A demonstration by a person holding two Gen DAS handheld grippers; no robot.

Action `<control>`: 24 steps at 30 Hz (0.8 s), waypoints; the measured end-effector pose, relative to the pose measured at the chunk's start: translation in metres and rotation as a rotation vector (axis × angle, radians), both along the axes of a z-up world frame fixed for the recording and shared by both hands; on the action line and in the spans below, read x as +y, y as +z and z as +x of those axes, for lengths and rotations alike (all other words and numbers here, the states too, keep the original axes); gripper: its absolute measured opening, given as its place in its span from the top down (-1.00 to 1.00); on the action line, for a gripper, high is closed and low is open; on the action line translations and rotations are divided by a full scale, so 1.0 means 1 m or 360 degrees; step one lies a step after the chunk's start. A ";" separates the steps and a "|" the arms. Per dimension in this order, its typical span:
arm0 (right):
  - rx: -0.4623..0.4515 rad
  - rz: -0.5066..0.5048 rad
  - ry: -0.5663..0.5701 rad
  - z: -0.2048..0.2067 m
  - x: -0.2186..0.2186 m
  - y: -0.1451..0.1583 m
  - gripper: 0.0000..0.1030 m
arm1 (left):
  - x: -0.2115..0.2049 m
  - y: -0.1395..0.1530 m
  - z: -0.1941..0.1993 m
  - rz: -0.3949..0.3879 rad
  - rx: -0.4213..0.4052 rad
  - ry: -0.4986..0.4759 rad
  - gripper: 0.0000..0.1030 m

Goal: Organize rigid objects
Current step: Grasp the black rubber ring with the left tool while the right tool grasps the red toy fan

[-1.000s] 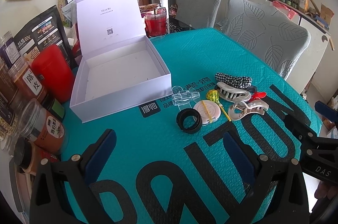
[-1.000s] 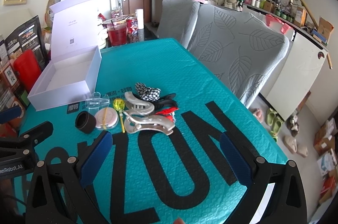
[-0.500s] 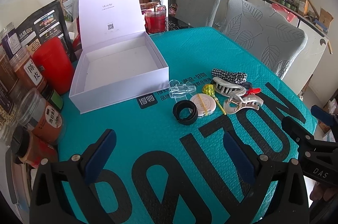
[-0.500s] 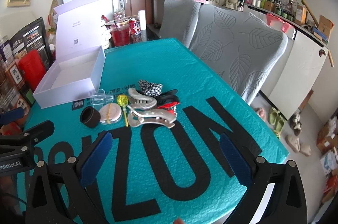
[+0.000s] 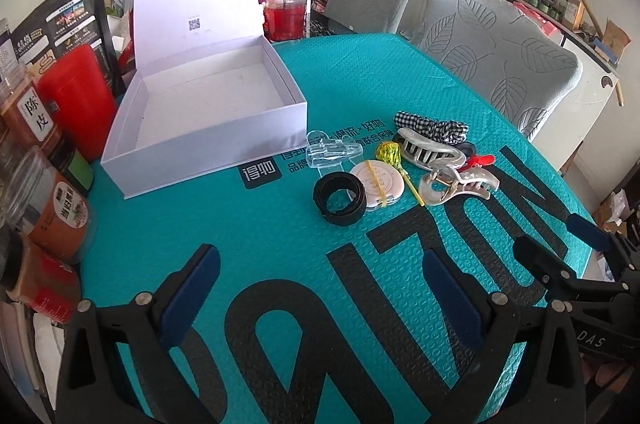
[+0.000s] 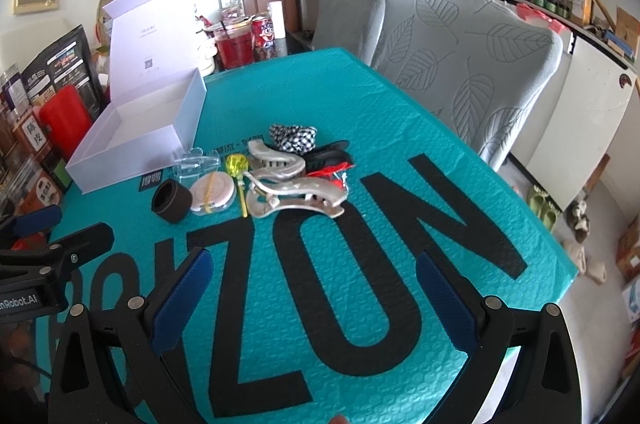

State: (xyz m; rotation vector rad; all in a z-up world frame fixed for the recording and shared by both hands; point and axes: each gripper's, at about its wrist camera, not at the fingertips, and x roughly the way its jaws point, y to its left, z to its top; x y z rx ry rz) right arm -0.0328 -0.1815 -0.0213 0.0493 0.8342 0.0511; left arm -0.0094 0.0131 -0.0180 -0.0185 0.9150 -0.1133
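Gleaming pearly hair claw (image 6: pixel 294 194), seemingly uppermost

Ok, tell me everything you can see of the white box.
The white box is a shallow square gift box, apparently rigid card, standing open on the teal mat. Its hinged lid stands upright at the back, with small print and a QR code on its inner face. The inside looks empty. It sits left of the pile of hair clips, with a red container close at its left.

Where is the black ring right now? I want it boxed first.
In the left wrist view the black ring lies on the teal mat, touching the left edge of the round white compact, just in front of the clear clip and right of the open white box.
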 end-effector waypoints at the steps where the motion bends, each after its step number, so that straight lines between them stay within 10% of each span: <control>1: 0.0013 0.0007 0.0001 0.003 0.000 -0.003 -1.00 | 0.000 -0.002 0.002 -0.0008 0.0011 -0.0003 -1.00; 24: 0.0121 0.0092 0.0040 0.058 -0.012 -0.037 -1.00 | -0.008 -0.053 0.071 -0.0244 0.0244 -0.0076 -0.53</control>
